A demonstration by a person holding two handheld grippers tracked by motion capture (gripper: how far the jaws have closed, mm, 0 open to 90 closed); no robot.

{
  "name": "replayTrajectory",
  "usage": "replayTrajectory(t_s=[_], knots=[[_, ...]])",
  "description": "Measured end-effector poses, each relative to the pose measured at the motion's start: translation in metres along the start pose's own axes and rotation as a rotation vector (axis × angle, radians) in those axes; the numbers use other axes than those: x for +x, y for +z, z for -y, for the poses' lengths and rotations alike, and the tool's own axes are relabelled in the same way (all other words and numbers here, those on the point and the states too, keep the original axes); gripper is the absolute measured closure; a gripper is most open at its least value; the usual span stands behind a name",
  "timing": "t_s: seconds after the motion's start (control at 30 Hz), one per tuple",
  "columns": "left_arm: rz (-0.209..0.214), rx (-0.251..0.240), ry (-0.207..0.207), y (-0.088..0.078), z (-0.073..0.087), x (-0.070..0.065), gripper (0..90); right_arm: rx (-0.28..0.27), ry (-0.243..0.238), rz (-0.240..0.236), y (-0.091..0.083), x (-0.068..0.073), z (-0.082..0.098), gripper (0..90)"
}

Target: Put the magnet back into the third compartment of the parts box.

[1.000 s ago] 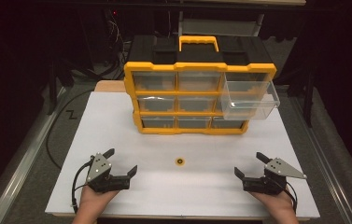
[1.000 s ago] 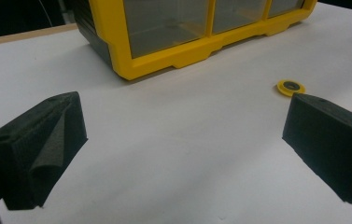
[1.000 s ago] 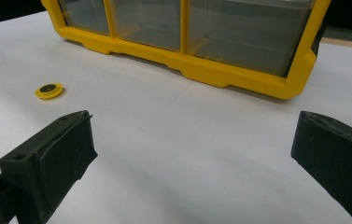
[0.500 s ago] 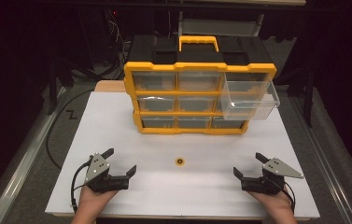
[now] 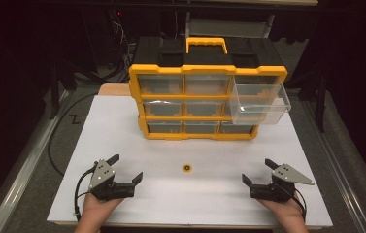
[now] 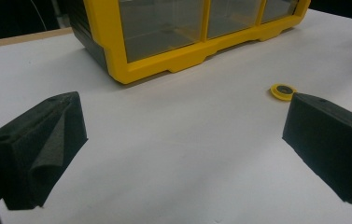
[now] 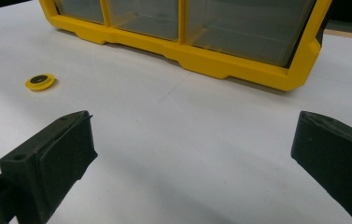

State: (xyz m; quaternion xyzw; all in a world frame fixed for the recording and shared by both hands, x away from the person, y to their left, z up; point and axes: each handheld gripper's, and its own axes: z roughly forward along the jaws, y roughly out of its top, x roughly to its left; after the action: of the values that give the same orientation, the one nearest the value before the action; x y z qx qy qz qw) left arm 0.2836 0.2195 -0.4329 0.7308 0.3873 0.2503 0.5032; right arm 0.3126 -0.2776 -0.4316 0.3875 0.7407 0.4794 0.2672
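Left gripper (image 5: 127, 167) and right gripper (image 5: 258, 171), jaws spread wide, rest on white table (image 5: 122, 131) flanking yellow disc (image 5: 187, 168)

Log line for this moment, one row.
left gripper open, empty | right gripper open, empty | yellow disc on table between them | organizer top-right drawer pulled out

High view: fixed overhead, looking forward and down across the whole white table (image 5: 122, 126), far enough to take in the yellow drawer cabinet (image 5: 207, 102) at the back. Left gripper view: low, close above the tabletop, facing forward and rightward toward the cabinet's base. Right gripper view: equally low, facing forward and leftward. Shared by all three: cabinet's bottom row and small yellow disc (image 5: 187, 168).
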Motion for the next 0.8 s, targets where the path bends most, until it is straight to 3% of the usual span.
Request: replayTrajectory(t_s=[0.8], knots=[[0.01,-0.002,-0.008,0.0,0.001,0.001,0.7,-0.001,-0.031,-0.055,0.023,0.024,-0.018,0.9]])
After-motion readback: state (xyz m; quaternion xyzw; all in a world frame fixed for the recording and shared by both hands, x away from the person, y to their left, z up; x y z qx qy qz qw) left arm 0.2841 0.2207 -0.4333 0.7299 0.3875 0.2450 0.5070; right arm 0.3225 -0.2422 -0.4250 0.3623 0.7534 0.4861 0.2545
